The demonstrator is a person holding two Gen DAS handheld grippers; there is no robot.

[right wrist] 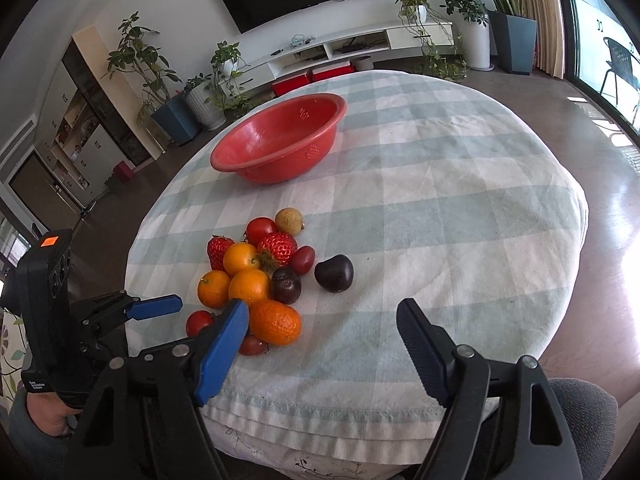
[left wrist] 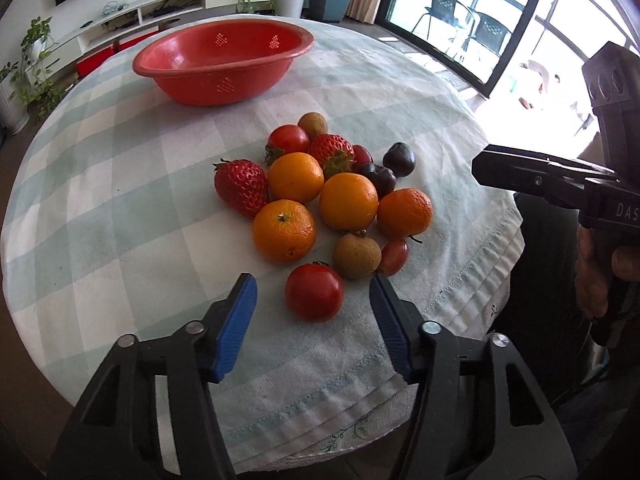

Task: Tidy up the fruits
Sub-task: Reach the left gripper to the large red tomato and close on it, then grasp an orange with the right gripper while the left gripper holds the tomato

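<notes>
A heap of fruit lies on the checked tablecloth (left wrist: 120, 208): several oranges (left wrist: 348, 200), two strawberries (left wrist: 240, 186), tomatoes, longans (left wrist: 356, 254) and dark plums (left wrist: 399, 159). My left gripper (left wrist: 312, 286) stands open low over the near edge of the heap. A red tomato (left wrist: 314, 292) sits between its blue pads with a gap on each side. My right gripper (right wrist: 323, 307) is open and holds nothing. Its left finger is beside an orange (right wrist: 276, 322), and a lone dark plum (right wrist: 334, 273) lies just ahead of it. The red perforated bowl (left wrist: 224, 64) is empty at the far side.
The round table's near edge runs just below both grippers, with the cloth's hem (right wrist: 320, 412) hanging over it. The bowl (right wrist: 280, 140) stands toward the far left in the right wrist view. Around the table are the floor, potted plants (right wrist: 140, 64), a low white TV cabinet (right wrist: 360, 48) and a glass door.
</notes>
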